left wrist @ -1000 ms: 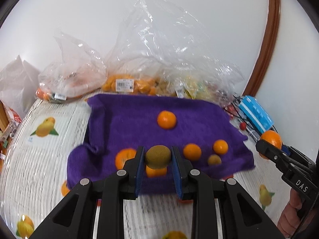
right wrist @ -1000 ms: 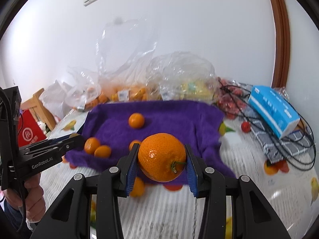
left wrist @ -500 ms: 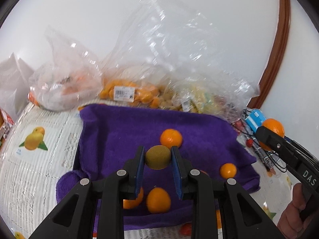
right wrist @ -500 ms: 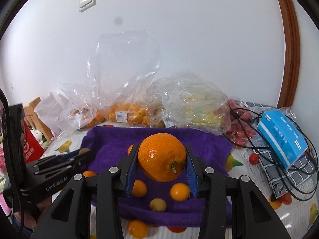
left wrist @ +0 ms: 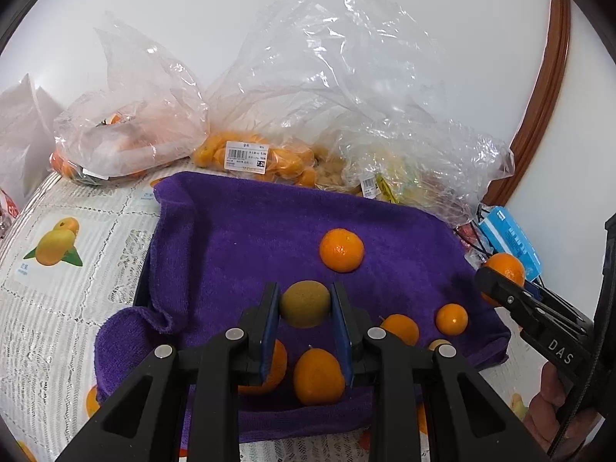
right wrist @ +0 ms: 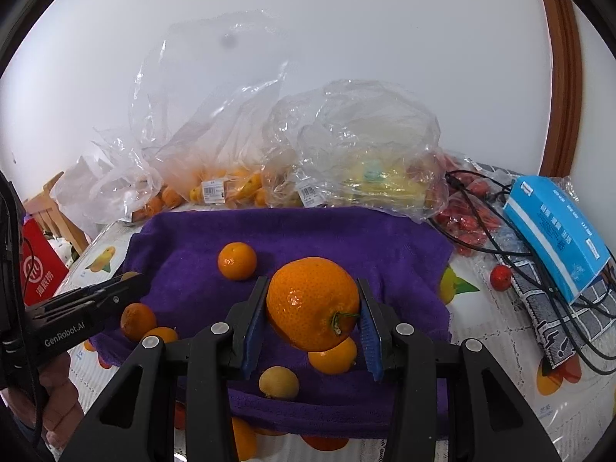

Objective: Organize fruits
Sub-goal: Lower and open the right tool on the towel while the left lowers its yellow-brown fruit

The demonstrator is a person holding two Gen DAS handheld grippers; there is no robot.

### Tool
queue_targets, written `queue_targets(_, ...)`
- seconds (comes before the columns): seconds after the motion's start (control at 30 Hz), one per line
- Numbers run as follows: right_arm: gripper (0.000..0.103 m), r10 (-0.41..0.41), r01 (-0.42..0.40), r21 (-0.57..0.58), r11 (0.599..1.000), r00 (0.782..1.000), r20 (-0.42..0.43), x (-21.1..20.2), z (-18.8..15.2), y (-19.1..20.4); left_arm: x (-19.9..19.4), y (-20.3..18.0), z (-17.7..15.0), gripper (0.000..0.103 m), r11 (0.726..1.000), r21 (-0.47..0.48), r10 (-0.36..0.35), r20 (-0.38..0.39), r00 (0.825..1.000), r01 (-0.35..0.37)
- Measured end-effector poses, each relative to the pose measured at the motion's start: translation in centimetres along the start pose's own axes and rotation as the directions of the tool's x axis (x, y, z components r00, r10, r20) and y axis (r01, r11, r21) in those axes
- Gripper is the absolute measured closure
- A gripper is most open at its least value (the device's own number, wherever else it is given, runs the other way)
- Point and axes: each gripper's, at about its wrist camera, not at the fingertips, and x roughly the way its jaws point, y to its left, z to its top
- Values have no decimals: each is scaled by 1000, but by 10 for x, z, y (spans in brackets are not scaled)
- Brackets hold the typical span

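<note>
My left gripper is shut on a small brownish-green fruit and holds it above the purple towel. My right gripper is shut on a large orange above the same towel. Several small oranges lie loose on the towel, one mandarin near its middle, others near the front edge. The right gripper with its orange shows at the right in the left wrist view. The left gripper shows at the left in the right wrist view.
Clear plastic bags of oranges and yellow fruit stand behind the towel against the wall. A blue box, black cables and red fruits lie at the right. The tablecloth has fruit prints.
Both grippers have kept their fruit. The views shifted: the towel and bags now look closer and lower in both views, and the right gripper's orange sits lower at the right edge.
</note>
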Motion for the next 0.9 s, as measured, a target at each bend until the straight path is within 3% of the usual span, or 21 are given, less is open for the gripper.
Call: queue_targets(0.9,60,32,-36,-35,999,995,-91,26,-16,16,2,-2,0,78,1000,8,-16,1,1000,16)
